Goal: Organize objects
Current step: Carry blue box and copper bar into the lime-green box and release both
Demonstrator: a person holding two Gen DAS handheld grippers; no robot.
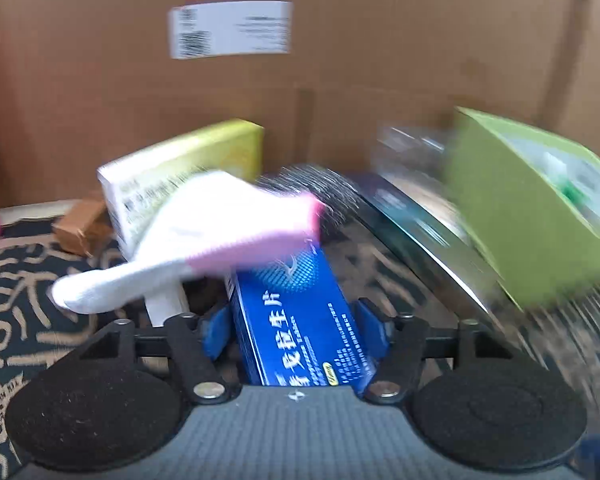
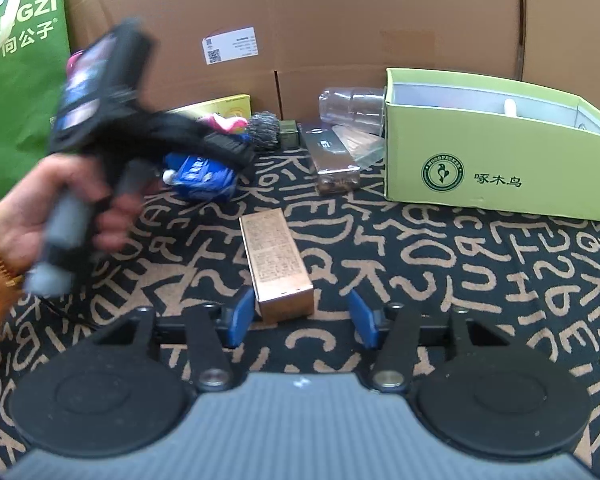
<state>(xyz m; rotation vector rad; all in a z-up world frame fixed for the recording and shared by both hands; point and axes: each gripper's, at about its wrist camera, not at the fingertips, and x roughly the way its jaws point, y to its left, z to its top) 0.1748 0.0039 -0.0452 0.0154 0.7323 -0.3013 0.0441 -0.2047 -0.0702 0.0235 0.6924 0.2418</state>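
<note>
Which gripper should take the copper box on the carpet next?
Right. The right gripper is open with the copper box just ahead, near its left jaw. The left gripper already holds the blue box.

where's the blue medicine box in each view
Left wrist: blue medicine box sits low at centre, between the left gripper jaws, a white sock draped over its far end.
Right wrist: left of centre, blurred, at the tip of the left gripper.
Shared landmark: the green shoebox, at right in both.
</note>
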